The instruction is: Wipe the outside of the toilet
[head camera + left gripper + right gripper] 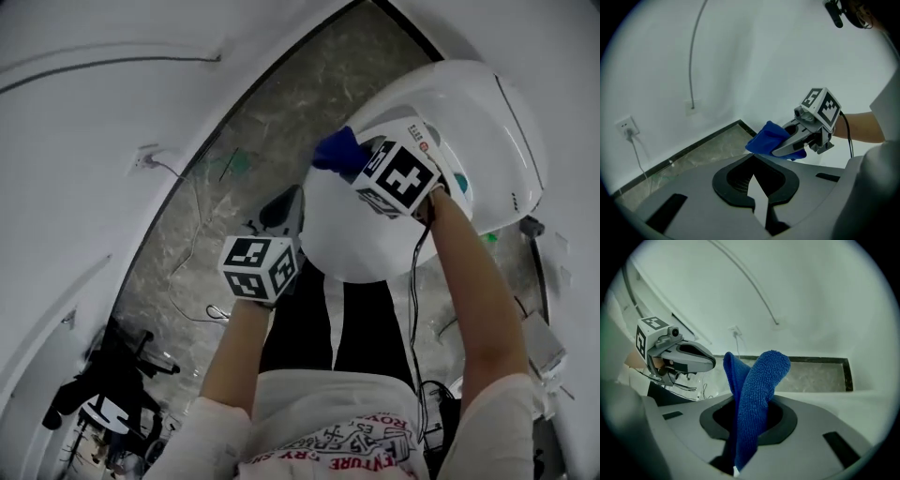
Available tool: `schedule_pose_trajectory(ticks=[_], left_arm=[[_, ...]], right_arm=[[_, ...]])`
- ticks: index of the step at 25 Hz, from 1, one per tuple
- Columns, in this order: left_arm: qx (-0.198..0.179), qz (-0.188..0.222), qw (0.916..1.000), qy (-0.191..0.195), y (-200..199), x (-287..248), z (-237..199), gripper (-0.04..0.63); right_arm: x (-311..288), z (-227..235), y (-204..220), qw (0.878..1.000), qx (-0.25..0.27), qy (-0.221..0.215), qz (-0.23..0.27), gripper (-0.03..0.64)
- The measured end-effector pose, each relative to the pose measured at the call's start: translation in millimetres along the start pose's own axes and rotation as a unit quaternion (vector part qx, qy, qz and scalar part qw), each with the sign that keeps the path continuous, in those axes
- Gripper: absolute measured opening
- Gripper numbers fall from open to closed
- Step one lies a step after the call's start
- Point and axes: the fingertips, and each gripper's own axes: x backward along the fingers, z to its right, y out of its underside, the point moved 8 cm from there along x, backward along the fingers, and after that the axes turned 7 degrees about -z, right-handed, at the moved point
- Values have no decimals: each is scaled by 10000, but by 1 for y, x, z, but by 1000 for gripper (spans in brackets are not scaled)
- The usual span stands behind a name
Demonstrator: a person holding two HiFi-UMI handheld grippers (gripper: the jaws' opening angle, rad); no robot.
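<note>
The white toilet (pixel 370 239) stands with its lid down at the upper right of the head view. My right gripper (pixel 354 161) is shut on a blue cloth (pixel 335 150), which sits at the lid's left edge. In the right gripper view the cloth (pixel 757 390) rises folded from between the jaws. From the left gripper view the cloth (pixel 766 138) bunches at the right gripper's (pixel 786 144) tip. My left gripper (pixel 281 212) hangs beside the toilet's front left, over the floor, jaws shut with nothing between them; it also shows in its own view (pixel 753 160).
Grey marble floor (pixel 272 112) runs between the curved white wall (pixel 84 122) and the toilet. A wall socket (pixel 144 159) feeds a cable trailing over the floor. Black equipment (pixel 103 389) stands at lower left. Boxes and cables (pixel 542 339) lie on the right.
</note>
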Motion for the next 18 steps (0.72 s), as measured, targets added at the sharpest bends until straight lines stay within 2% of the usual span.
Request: schedule_pose_trajectory(ticks=[4,8,10,13,16,18], left_arm=[[-605,-310,9972,305,-28,-27,39,6],[-1165,-564,9897,619,-43,-61,89,6],[-1584,-670,9816,832,-48,-81,124,6],[-2198,-838,9647,1181,-46,-107,186,6],[-2635,-1005,9472,1525,-38,-128,239,6],[-2843,-1075,9386,1635,-32,-137,268,6]], right_arm=[[30,16,51,9940,-904,190,585,75],[60,22,115,9789,-1675,433,1086,75],[75,24,153,9684,-2014,613,1336,75],[98,23,218,9484,-2573,907,1617,75],[121,20,274,9241,-3102,1213,1872,75],[137,15,306,9070,-3378,1393,2093,75]])
